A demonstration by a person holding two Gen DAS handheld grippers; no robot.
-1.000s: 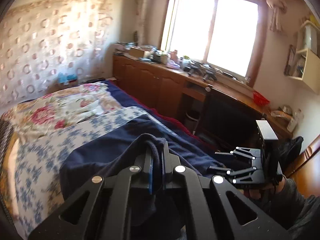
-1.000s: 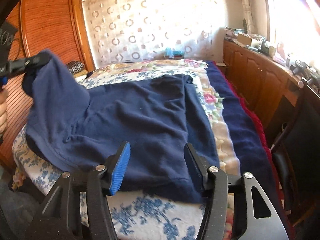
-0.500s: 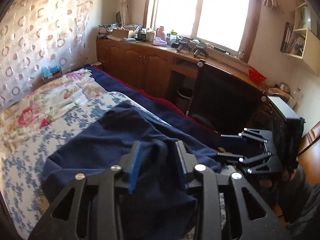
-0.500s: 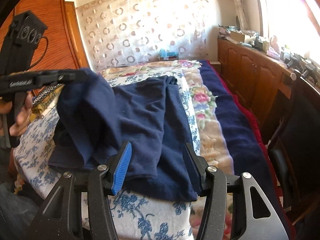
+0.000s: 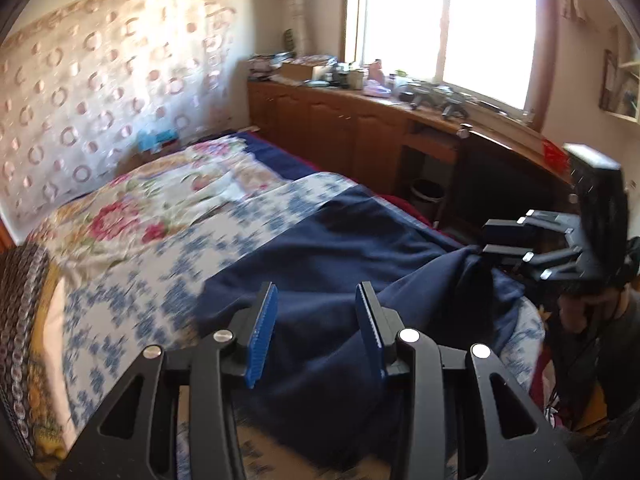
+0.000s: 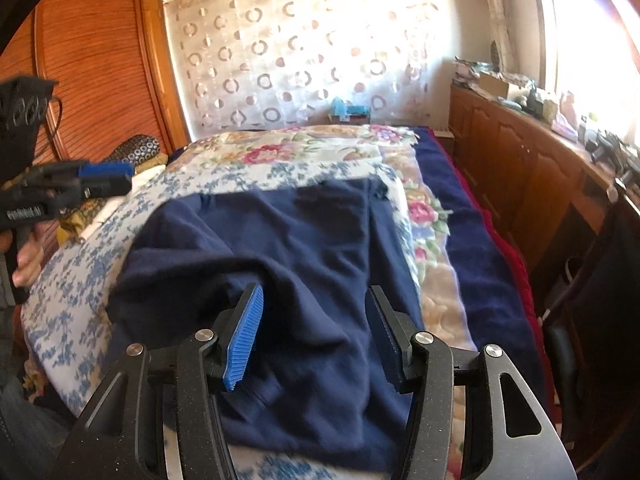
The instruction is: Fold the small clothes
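Both pairs of fingers stand spread apart with nothing between the pads: the left gripper (image 5: 316,330) hangs released over the near edge of the garment, and the right gripper (image 6: 316,334) is likewise released, its blue pad (image 6: 244,340) just above the cloth. In the left wrist view the right gripper's tips sit close to a raised peak of fabric, but whether they touch it I cannot tell.

That navy garment (image 6: 304,248), a soft top of some kind, lies on the blue-flowered sheet (image 6: 80,280) across the foot of the bed. One side appears laid over the body, giving a thick diagonal ridge (image 6: 224,272) near the right gripper, while the far portion lies flat. I judge the fold to be under way: one side looks turned in, and the piece is not yet a compact packet. Bringing in the other side, doubling it lengthwise and smoothing the bunched near edge probably remain.

Beyond lie a rose-patterned quilt (image 5: 160,204), a navy blanket (image 6: 480,280) along the bed's window side, then the wooden cabinets (image 5: 340,132).
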